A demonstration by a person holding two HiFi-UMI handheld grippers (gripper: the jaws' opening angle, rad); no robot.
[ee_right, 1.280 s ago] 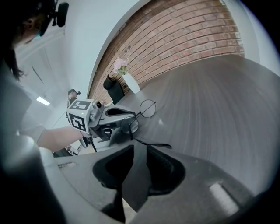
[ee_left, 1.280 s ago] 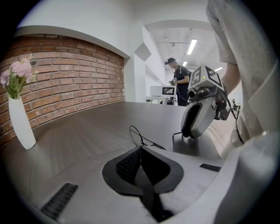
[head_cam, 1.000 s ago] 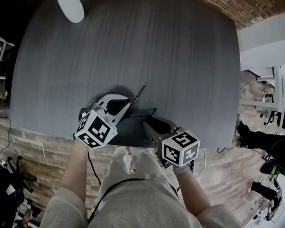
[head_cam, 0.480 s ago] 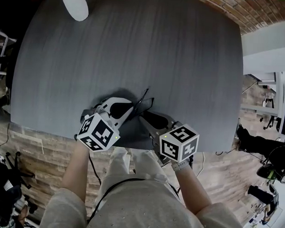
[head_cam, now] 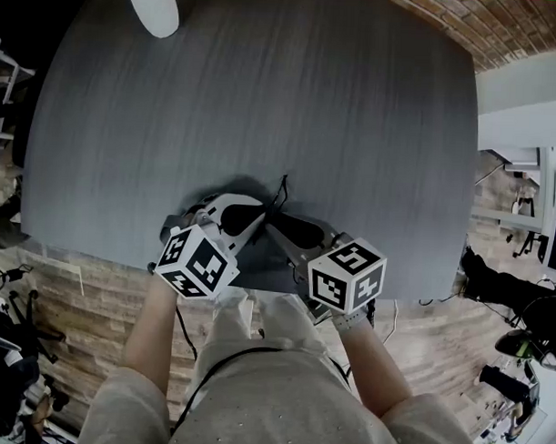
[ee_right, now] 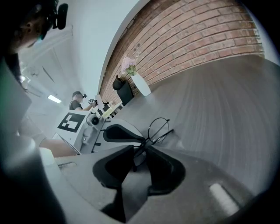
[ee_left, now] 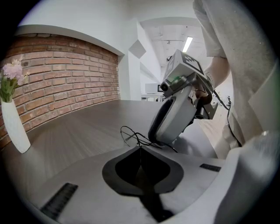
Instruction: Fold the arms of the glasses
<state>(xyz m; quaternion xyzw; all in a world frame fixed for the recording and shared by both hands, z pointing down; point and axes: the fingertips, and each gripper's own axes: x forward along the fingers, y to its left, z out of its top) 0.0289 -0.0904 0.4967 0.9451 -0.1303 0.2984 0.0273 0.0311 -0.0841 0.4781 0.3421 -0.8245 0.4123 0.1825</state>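
Thin black wire glasses [head_cam: 281, 194] sit low over the grey table [head_cam: 310, 99] near its front edge, between both grippers. My left gripper [head_cam: 260, 213] is shut on the frame; in the left gripper view the pads meet and the glasses [ee_left: 131, 135] stick out past the tips [ee_left: 140, 148]. My right gripper [head_cam: 274, 227] comes in from the right, tips close to the left ones. In the right gripper view its jaws [ee_right: 139, 151] stand apart, with a thin arm of the glasses [ee_right: 158, 129] running into the gap; no pad presses on it.
A white vase [head_cam: 153, 7] with flowers stands at the table's far left corner. Brick floor and the person's legs lie below the front edge. Stands and cables crowd the floor at left and right.
The right gripper has moved left and in toward the left gripper. The glasses arm that stretched out to the right has swung in. The left gripper has stayed put.
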